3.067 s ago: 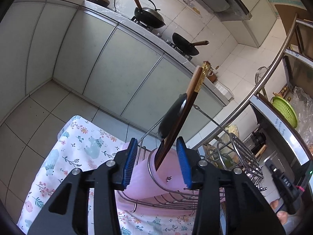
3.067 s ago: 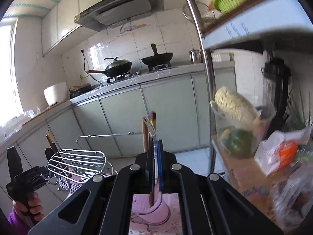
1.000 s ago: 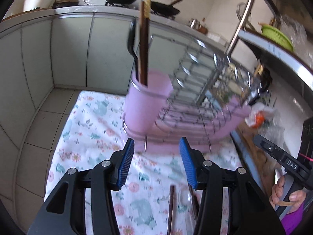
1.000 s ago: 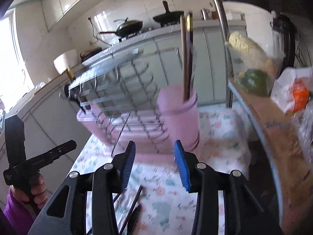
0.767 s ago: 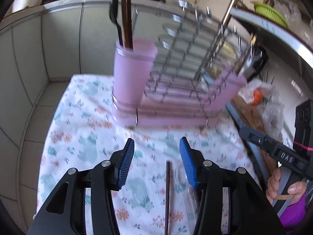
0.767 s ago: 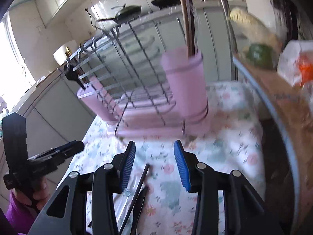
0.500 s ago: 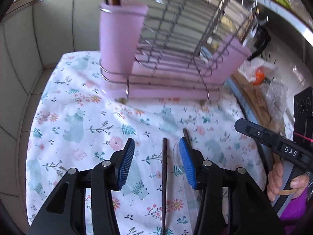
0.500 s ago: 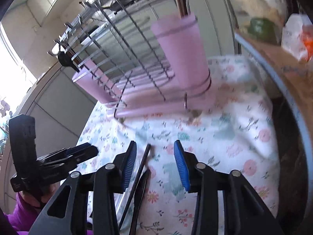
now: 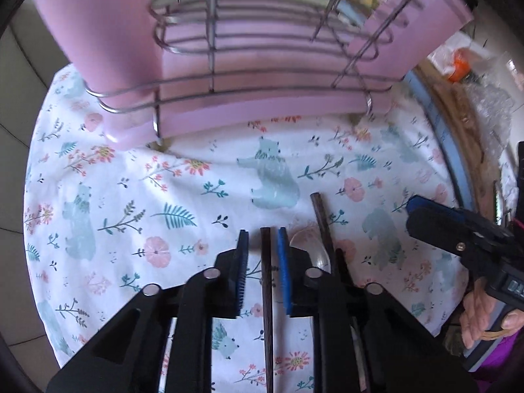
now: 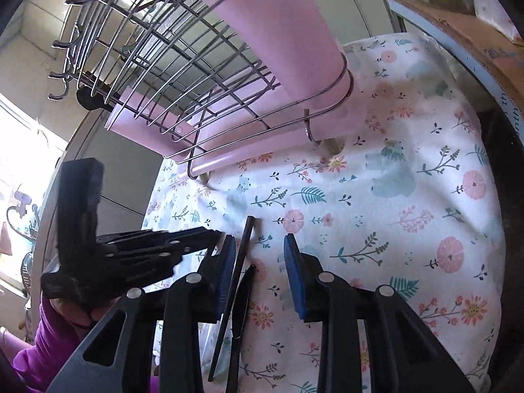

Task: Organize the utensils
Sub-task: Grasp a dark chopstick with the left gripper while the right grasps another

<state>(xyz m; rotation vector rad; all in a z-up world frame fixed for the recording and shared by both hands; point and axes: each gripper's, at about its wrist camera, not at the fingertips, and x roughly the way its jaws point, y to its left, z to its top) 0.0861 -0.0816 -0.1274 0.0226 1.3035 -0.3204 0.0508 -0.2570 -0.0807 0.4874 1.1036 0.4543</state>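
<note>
A dark chopstick (image 9: 267,281) lies on the floral cloth between the pads of my left gripper (image 9: 262,252), whose jaws stand narrowly apart on either side of it. A second dark chopstick (image 9: 322,226), a clear spoon (image 9: 311,249) and a black utensil lie just to its right. My right gripper (image 10: 258,255) is open low over the cloth, with a chopstick (image 10: 237,262) and a serrated black knife (image 10: 242,294) between its fingers near the left pad. The pink dish rack (image 9: 262,104) with its pink utensil cup (image 9: 98,32) stands behind.
The floral cloth (image 9: 131,196) covers the table. The right gripper shows at the right edge of the left wrist view (image 9: 458,235). The left gripper shows in the right wrist view (image 10: 131,255). A shelf with bags (image 9: 475,91) stands to the right.
Both grippers have dropped from the rack toward the cloth. The left jaws have narrowed around one chopstick. The right gripper has come down over the other chopstick and knife.
</note>
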